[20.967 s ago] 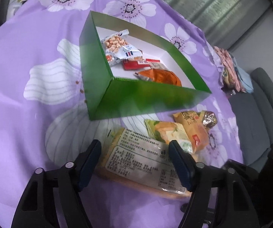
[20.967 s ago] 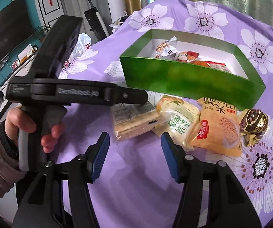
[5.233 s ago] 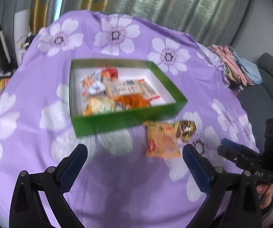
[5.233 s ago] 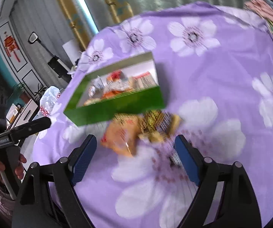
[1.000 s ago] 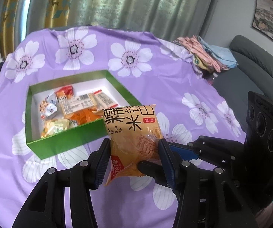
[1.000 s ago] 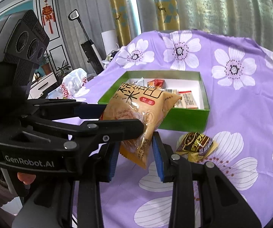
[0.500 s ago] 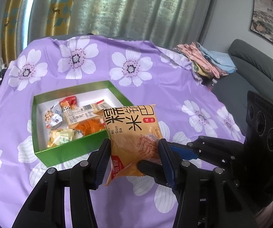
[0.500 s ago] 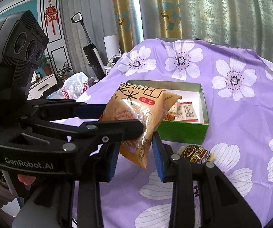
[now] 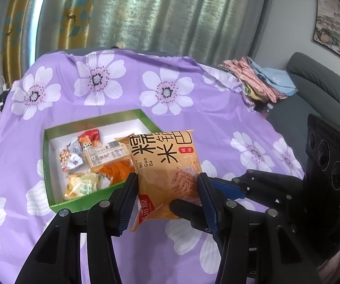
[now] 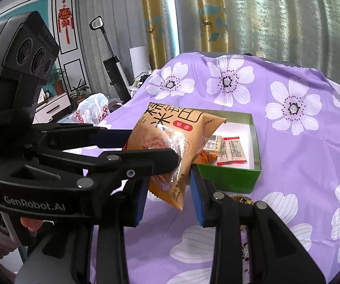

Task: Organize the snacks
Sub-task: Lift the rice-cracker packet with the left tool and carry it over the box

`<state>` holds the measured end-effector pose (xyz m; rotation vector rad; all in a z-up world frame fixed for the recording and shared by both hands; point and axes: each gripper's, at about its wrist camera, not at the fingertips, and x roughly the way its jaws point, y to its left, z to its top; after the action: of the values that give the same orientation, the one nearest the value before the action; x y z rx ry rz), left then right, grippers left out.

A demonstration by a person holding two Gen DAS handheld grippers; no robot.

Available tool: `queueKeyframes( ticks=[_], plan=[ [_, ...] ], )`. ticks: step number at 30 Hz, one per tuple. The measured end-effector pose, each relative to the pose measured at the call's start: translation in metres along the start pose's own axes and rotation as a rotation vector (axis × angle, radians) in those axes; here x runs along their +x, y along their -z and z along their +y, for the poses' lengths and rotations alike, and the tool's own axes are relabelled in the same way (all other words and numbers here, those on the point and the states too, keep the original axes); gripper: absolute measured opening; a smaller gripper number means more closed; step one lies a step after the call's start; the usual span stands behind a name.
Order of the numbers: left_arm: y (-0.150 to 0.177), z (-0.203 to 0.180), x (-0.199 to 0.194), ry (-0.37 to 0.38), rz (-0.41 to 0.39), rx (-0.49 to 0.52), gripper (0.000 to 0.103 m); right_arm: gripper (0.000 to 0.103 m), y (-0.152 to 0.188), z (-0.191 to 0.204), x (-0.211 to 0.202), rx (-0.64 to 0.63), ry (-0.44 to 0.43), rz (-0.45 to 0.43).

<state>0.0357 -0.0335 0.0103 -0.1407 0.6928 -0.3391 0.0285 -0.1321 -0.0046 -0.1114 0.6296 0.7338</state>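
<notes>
two claws, one orange bag

we hold the orange snack bag aloft, printed "mi guo ba", its lower edge hidden by both claws: left gripper and right gripper each pinch it. at 10 o'clock in the left view, the green box holds packets, partly hidden. "genrobot.ai" marks one handle.

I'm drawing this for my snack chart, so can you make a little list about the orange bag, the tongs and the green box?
held thing: orange snack bag, up in the air
left tongs: shut on the bag
right tongs: shut on the same bag
green box: open, sitting on the purple flowered cloth
inside the box: several snack packs
bag in box: not yet
</notes>
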Motion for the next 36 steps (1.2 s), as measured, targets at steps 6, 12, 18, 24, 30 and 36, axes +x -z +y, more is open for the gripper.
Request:
queueKeyframes(
  ticks=[6, 12, 18, 24, 30, 36],
  plan=[
    [-0.013, 0.005, 0.005, -0.005, -0.008, 0.011, 0.051, 0.034, -0.01, -0.003, 0.007, -0.003, 0.003, -0.011],
    [-0.036, 0.011, 0.009, -0.009, -0.023, 0.022, 0.051, 0.034, -0.03, -0.011, 0.014, -0.006, 0.007, -0.036],
    [-0.064, 0.017, 0.011, -0.01, -0.051, 0.029, 0.051, 0.034, -0.058, -0.021, 0.019, -0.017, 0.013, -0.077],
    [-0.074, 0.022, 0.015, -0.012, -0.058, 0.027, 0.051, 0.034, -0.076, -0.028, 0.026, -0.04, 0.024, -0.095],
    [-0.073, 0.034, 0.033, -0.021, -0.027, 0.004, 0.051, 0.035, -0.076, -0.034, 0.042, -0.037, 0.02, -0.066],
    [-0.064, 0.047, 0.054, -0.032, 0.018, -0.029, 0.051, 0.035, -0.068, -0.039, 0.064, -0.02, 0.006, -0.012]
  ],
)
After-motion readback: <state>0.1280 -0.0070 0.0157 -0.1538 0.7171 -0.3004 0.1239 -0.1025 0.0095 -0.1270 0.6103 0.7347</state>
